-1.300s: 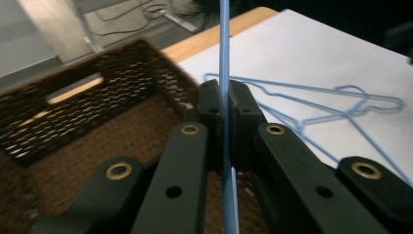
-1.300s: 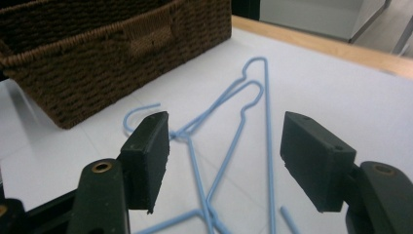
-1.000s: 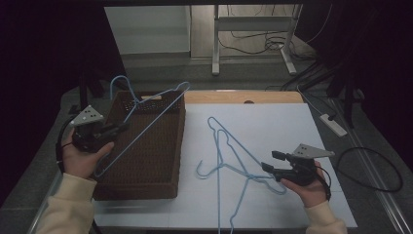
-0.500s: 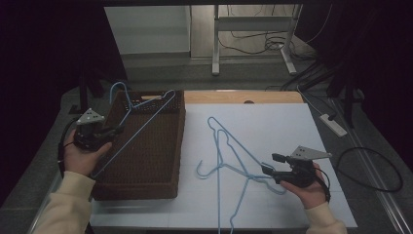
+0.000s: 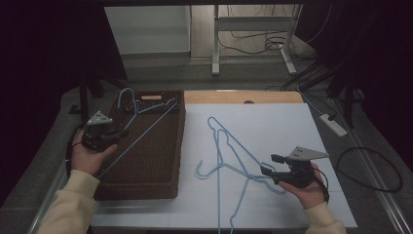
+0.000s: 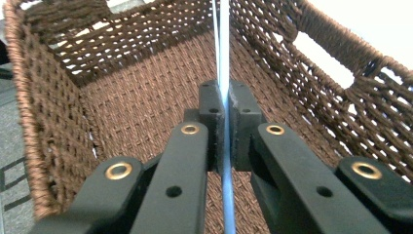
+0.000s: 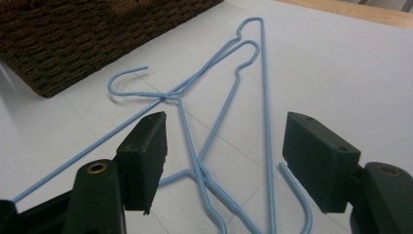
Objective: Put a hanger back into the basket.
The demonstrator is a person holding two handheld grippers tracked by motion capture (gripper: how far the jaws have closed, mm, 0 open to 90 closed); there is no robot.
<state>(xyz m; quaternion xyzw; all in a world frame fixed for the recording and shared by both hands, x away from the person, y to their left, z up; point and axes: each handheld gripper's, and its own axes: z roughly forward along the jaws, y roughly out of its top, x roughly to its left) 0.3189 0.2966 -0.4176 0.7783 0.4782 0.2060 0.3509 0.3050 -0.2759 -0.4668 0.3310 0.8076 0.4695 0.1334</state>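
Evidently the work in hand is moving wire hangers into the woven basket (image 5: 146,161), and one is going in now. The left tongs (image 5: 113,135) are clamped tight on a thin rod of the blue hanger (image 5: 146,127); in the left gripper view that blue wire (image 6: 223,73) runs straight up between the closed pads and on toward the basket's far wall (image 6: 146,34). Held by one rod, the hanger slants across the basket, its hook (image 5: 125,93) over the far rim and its lower end toward the near left corner, which looks like a way to lower the frame inside the walls rather than across the rim.

To the right of the basket, on the white tabletop (image 5: 292,126), two more blue hangers (image 5: 234,156) lie crossed and tangled. The right tongs (image 5: 268,165) stand wide apart at the tangle's near-right end, gripping nothing; in the right gripper view the crossed wires (image 7: 204,170) lie on the sheet between the pads (image 7: 143,156) without touching them. I judge that hand is lined up to take one hanger next, and the crossing means a pull could drag both.
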